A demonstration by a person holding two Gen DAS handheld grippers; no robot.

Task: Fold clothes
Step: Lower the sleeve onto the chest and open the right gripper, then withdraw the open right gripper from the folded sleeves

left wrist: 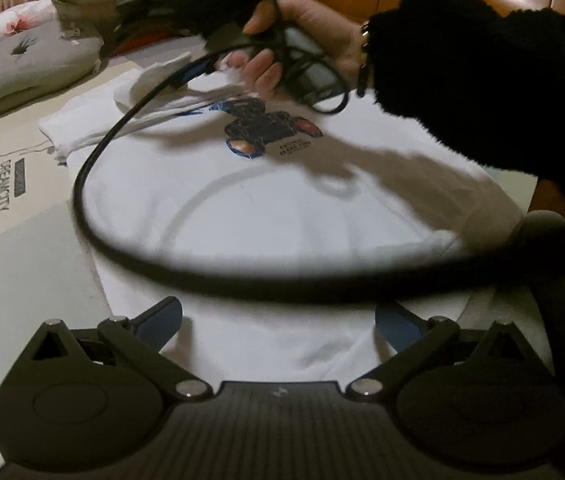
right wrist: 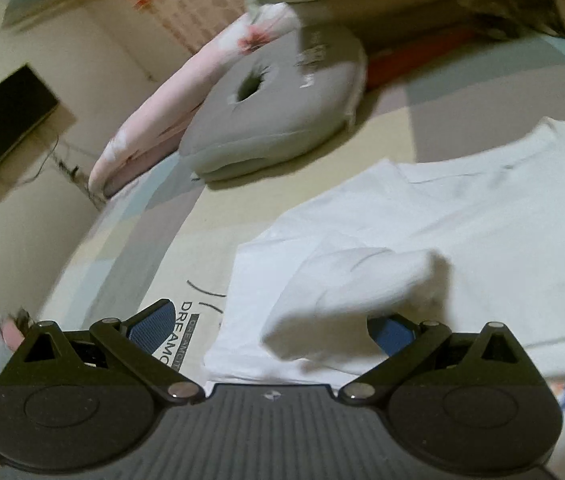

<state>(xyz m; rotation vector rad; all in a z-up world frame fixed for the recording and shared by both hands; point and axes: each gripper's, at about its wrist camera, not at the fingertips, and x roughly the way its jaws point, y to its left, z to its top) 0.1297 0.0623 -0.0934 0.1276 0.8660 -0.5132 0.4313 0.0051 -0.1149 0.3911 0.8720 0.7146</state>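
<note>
From the left wrist camera I see the white T-shirt [left wrist: 266, 200] spread print-side up across the bed [left wrist: 14, 264], its hem running toward the near edge under my left gripper [left wrist: 278, 320]. That gripper's blue pads stand wide apart with nothing between them, hovering just over the cloth. Far across the shirt, the person's right hand [left wrist: 302, 40], in a black fleece sleeve [left wrist: 490, 80], grips the right gripper's handle near the collar end. A black cable [left wrist: 130, 248] sags in a loop over the shirt. One sleeve [left wrist: 82, 128] already lies doubled in at the far left side.

From the right wrist camera, the right gripper [right wrist: 270, 324] is also spread wide and empty, hanging above that turned-in sleeve [right wrist: 342, 280] at the shirt's edge, beside the "DREAMCITY" lettering [right wrist: 172, 340] on the sheet. A grey pillow [right wrist: 278, 112] sits toward the bed's far corner.

I judge the shirt light, limp thin cotton: it will droop and crease, not slip. I'd pinch a seam or doubled edge, at shoulder or hem corner, and keep the cable from dragging it.
</note>
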